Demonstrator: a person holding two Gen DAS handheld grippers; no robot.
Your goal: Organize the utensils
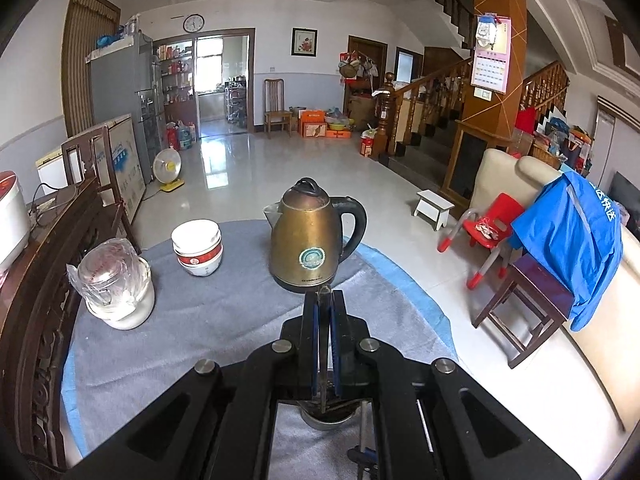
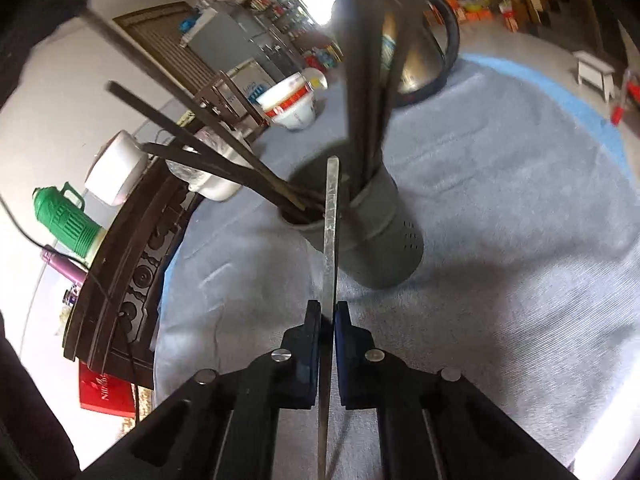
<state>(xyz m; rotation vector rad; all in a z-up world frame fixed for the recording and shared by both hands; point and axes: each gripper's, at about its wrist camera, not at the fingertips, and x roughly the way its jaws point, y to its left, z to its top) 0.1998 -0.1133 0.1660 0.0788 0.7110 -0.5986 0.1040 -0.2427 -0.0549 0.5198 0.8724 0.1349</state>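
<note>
In the right wrist view my right gripper point(image 2: 328, 312) is shut on a flat metal utensil handle point(image 2: 331, 216) whose far end reaches over the rim of a grey cylindrical utensil holder point(image 2: 384, 236). Several dark chopsticks point(image 2: 192, 136) and other long handles stand in the holder. In the left wrist view my left gripper point(image 1: 324, 300) is shut on a thin metal utensil point(image 1: 322, 360), held edge-on between the blue pads, above a round metal object point(image 1: 328, 420) that is mostly hidden by the gripper body.
A brass electric kettle point(image 1: 306, 236) stands just beyond the left gripper. Stacked white bowls point(image 1: 197, 246) and a wrapped white jar point(image 1: 116, 284) sit to the left on the grey cloth point(image 1: 192, 320). A dark wooden chair back point(image 1: 44, 300) borders the table's left.
</note>
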